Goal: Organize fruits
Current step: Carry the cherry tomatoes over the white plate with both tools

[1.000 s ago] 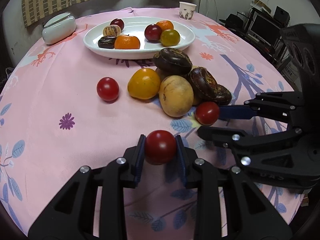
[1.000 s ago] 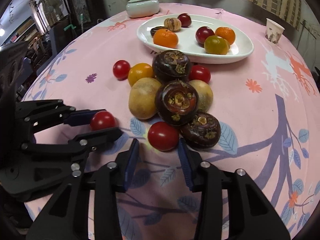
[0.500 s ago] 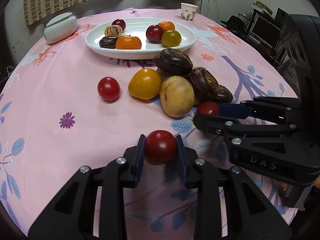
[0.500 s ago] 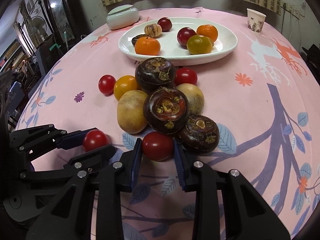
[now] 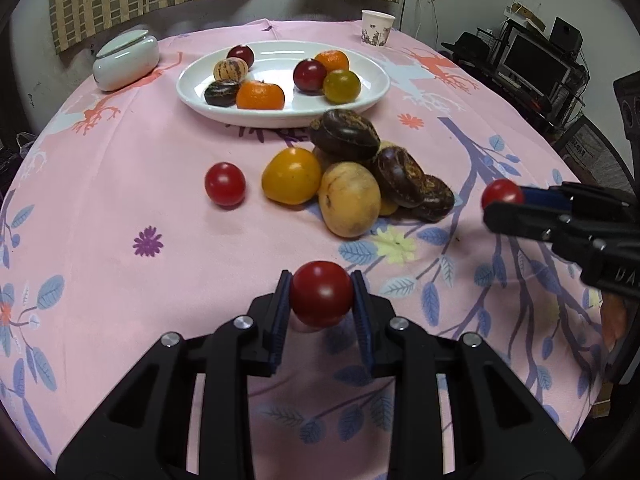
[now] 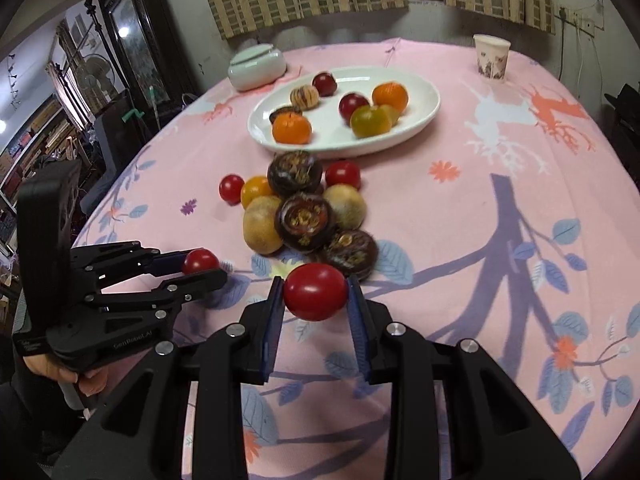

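Note:
My left gripper (image 5: pixel 321 300) is shut on a red tomato (image 5: pixel 322 294), low over the pink cloth near the table's front edge. My right gripper (image 6: pixel 315 298) is shut on another red tomato (image 6: pixel 315 291), lifted above the cloth beside the pile; it also shows at the right of the left wrist view (image 5: pixel 502 196). A pile of loose fruit (image 5: pixel 352 176) lies mid-table: dark brown fruits, yellow-brown ones, a yellow tomato (image 5: pixel 291 176). One red tomato (image 5: pixel 225 183) lies alone to its left. The white oval plate (image 5: pixel 372 92) behind holds several fruits.
A pale lidded ceramic box (image 5: pixel 126 58) stands at the back left, a paper cup (image 5: pixel 377 27) at the back right. The table's round edge drops off to the right, with a monitor and shelves (image 5: pixel 536 60) beyond. A hand (image 6: pixel 80 376) grips the left tool's handle.
The right gripper closed on the red tomato at the pile's near edge and lifted it up and away to the right. The left gripper stayed put with its tomato.

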`<state>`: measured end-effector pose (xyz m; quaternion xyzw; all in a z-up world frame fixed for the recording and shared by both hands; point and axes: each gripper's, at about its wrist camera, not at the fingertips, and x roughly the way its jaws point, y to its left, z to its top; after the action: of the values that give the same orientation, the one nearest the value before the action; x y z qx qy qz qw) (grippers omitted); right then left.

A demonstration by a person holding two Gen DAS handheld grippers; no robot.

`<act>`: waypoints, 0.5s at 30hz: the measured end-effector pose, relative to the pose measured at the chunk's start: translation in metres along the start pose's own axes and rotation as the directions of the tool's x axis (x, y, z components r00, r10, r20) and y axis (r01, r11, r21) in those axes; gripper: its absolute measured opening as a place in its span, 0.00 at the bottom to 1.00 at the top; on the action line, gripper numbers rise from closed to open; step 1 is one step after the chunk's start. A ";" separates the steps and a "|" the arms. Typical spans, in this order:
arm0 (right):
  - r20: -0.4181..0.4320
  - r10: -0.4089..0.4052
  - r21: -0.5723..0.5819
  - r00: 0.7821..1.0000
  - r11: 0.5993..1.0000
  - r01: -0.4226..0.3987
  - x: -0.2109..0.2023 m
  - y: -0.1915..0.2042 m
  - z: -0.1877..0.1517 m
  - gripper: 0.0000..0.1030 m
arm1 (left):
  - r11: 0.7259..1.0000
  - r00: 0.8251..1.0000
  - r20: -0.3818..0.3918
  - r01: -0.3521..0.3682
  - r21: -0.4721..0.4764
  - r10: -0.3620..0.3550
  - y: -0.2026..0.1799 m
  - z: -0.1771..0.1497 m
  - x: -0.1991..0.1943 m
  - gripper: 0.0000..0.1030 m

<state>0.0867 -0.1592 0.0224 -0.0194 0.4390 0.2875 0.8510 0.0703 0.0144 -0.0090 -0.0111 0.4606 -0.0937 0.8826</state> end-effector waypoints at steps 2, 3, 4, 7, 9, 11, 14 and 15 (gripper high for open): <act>0.019 -0.004 -0.010 1.000 1.000 0.005 -0.007 -0.004 0.007 0.31 | 1.000 1.000 0.011 -0.014 0.002 0.014 0.003 0.006 -0.007 0.29; 0.030 -0.009 -0.017 1.000 1.000 0.010 -0.011 -0.006 0.011 0.31 | 1.000 1.000 0.017 -0.022 0.004 0.022 0.004 0.009 -0.011 0.29; 0.036 -0.011 -0.021 0.999 1.000 0.012 -0.014 -0.008 0.015 0.31 | 1.000 0.999 0.026 -0.027 0.005 0.026 0.006 0.012 -0.016 0.29; 0.050 -0.015 -0.031 0.999 0.999 0.017 -0.018 -0.014 0.025 0.31 | 1.000 0.999 0.041 -0.027 -0.001 0.027 0.011 0.025 -0.025 0.29; 0.060 -0.015 -0.045 0.998 0.999 0.018 -0.019 -0.016 0.033 0.31 | 0.999 0.998 0.050 -0.031 0.009 0.031 0.013 0.037 -0.029 0.29; 0.070 -0.019 -0.067 0.997 0.997 0.023 -0.019 -0.014 0.043 0.31 | 0.999 0.997 0.061 -0.046 0.017 0.045 0.014 0.051 -0.032 0.29; 0.089 -0.029 -0.105 0.996 0.994 0.038 -0.017 -0.011 0.062 0.31 | 0.999 0.995 0.081 -0.051 0.018 0.049 0.018 0.078 -0.032 0.29; 0.093 -0.030 -0.121 0.995 0.992 0.041 -0.014 -0.010 0.071 0.31 | 0.999 0.995 0.088 -0.050 0.016 0.049 0.020 0.089 -0.031 0.29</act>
<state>0.1377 -0.1534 0.0743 -0.0665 0.3811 0.2995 0.8722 0.1288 0.0334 0.0650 0.0043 0.4209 -0.0754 0.9040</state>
